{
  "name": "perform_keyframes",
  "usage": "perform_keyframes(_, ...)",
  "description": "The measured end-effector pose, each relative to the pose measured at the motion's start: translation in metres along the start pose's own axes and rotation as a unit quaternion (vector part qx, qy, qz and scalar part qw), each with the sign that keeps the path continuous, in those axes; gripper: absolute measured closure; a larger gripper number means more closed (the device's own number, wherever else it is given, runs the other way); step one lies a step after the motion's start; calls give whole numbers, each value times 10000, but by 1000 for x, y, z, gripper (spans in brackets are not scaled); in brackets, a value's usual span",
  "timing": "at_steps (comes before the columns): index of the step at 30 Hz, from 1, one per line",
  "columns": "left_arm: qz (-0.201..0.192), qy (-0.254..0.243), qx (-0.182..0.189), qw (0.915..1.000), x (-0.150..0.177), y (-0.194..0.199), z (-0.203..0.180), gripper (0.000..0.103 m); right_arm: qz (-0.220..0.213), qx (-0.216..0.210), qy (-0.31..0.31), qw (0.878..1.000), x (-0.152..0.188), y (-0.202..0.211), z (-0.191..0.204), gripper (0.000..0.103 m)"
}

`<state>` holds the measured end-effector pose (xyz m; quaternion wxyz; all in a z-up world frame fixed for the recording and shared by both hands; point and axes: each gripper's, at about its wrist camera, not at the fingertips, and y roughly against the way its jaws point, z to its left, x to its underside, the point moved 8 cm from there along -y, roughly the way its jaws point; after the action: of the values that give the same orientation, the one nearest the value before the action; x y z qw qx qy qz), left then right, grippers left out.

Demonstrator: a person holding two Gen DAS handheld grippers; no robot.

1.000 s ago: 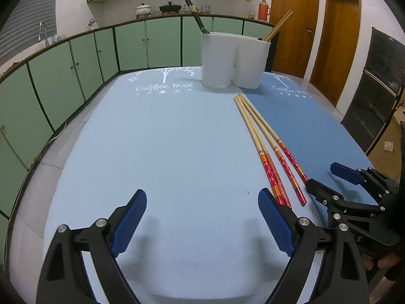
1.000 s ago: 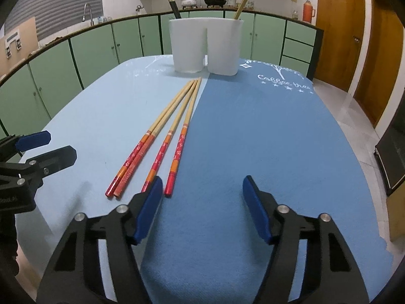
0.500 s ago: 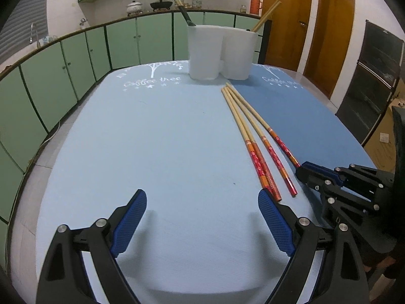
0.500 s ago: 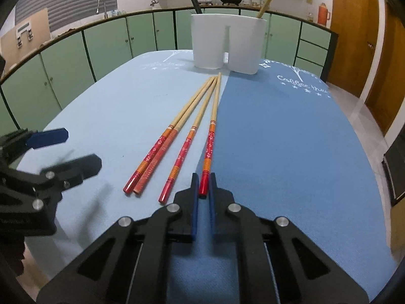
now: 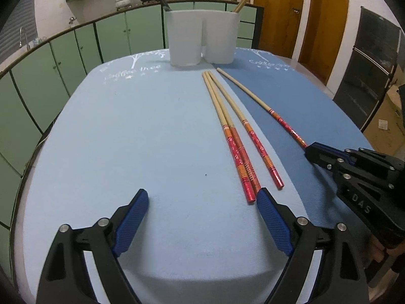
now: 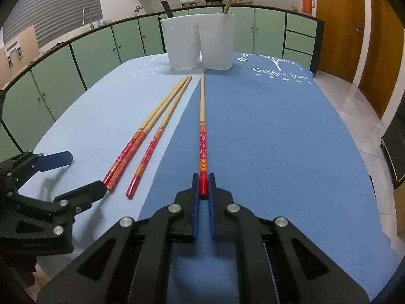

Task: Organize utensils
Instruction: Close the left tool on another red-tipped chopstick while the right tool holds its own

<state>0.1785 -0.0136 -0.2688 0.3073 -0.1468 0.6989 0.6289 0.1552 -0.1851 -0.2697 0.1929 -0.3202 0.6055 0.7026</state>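
Left wrist view: left gripper (image 5: 202, 202) low in frame, jaws wide apart, holding nothing. Three chopsticks (image 5: 235, 136) lie at centre right on the table mat (image 5: 126, 139).

Right wrist view: right gripper (image 6: 203, 190) at lower centre, jaws clamped on the red end of one chopstick (image 6: 202, 126). White holder (image 6: 197, 43) stands at upper centre. Recommended: lift level, keep the clamp firm, tip upright over a compartment.

Right tool (image 6: 203, 190) clamped on one chopstick's (image 6: 202, 116) red end, three chopsticks (image 6: 152, 131) lying just left
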Motion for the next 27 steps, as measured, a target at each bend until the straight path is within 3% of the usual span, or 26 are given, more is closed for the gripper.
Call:
perform_keyframes(17,-115,134,-277,9995,0,1,15,25,-48,-81,-44,9999,2,2,0,94)
perform_keyframes(22,-226,41,-205,9995,-4,0,4,47,-62,-145,-99,9998,2,1,-2,94)
perform_keyframes(27,-340,-84,-91,9993,-5,1,-10,84,-52,-229,-188,9995,1,0,-4,98)
